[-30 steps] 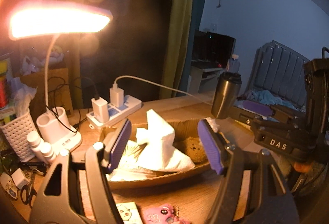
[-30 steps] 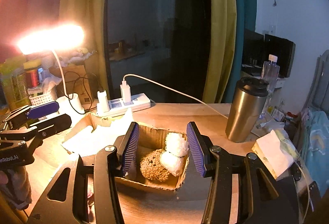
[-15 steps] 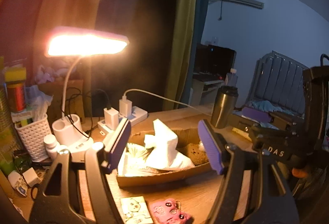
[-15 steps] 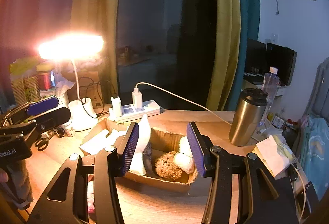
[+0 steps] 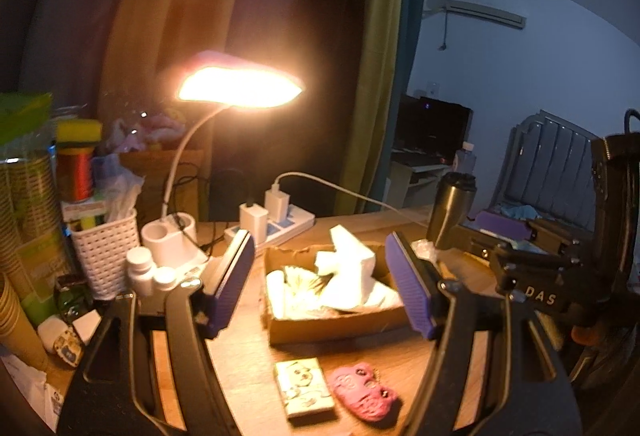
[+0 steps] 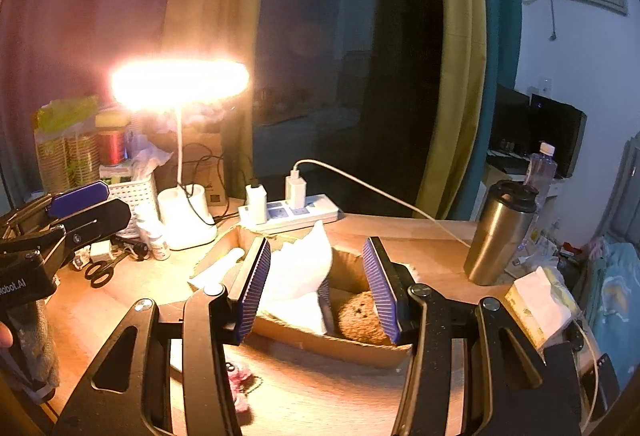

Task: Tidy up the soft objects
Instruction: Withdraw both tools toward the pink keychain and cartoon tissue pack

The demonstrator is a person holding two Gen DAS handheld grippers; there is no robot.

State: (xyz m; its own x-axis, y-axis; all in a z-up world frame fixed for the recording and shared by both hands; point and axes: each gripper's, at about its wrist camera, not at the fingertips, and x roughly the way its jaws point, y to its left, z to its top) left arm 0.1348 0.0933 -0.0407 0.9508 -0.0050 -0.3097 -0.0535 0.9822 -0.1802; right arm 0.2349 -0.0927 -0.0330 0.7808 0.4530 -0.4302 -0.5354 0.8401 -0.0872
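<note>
Two hand-held grippers hang above the worktop [image 5: 256, 364], both with their ribbed blue pads spread apart and nothing between them. From the left hand-held gripper [image 5: 326, 286] I look onto a shallow cardboard box [image 5: 336, 328] at about twelve o'clock, holding crumpled white tissue [image 5: 348, 276]. At six o'clock, nearer than the box and outside it, lie a pink plush keychain [image 5: 364, 394] and just beside it, at its nine o'clock, a small printed tissue pack [image 5: 306, 388]. The right hand-held gripper [image 6: 316, 290] faces the same box from the other side, where a brown plush toy [image 6: 360, 320] sits in the near corner at the tissue's three o'clock. A steel tumbler [image 6: 498, 232] stands well apart at two o'clock, and a lit desk lamp [image 6: 180, 82] glares at ten o'clock.

My guess is the sorting is partway: the tissue and the brown toy are in the box, the keychain and pack are not. The next move likely calls for the left gripper to tip down towards six o'clock, straddle the pink keychain, close gently since plush gives way, then carry it over the near wall of the box. The keychain's ball chain may trail and snag on the cardboard rim
</note>
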